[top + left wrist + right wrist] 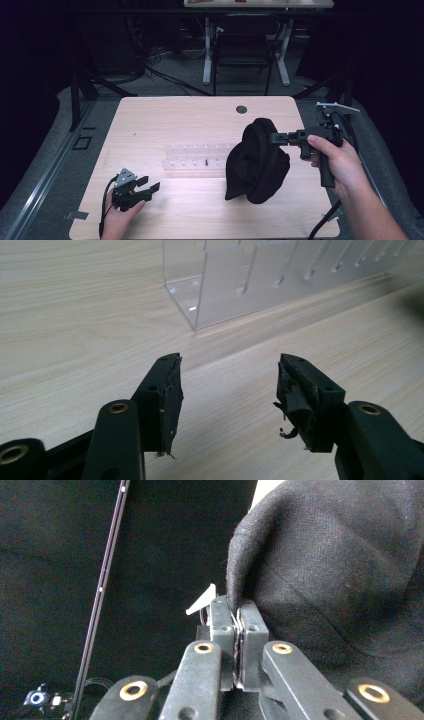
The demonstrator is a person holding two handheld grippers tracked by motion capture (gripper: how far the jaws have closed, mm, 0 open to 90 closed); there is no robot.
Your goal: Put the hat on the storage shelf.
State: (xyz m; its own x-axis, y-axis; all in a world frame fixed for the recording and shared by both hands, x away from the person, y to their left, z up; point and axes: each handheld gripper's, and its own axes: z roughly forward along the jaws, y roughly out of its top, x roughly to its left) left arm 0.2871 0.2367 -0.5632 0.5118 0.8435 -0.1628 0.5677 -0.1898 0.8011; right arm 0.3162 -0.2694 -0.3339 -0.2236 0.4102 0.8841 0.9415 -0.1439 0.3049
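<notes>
Above table | right tongs [276, 138] level, clamped on black cloth [257, 162] | left tongs [149, 184] wide, resting low

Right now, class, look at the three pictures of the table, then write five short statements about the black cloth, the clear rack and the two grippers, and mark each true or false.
1. The right gripper is clamped on the black cloth. True.
2. The black cloth lies flat on the wooden table. False: it hangs bunched from the right gripper, lifted at its top.
3. The left gripper has its jaws apart with nothing between them. True.
4. The left gripper grips the clear slotted rack. False: the rack stands apart, ahead of it.
5. The clear slotted rack stands on the table left of the cloth in the high view. True.
</notes>
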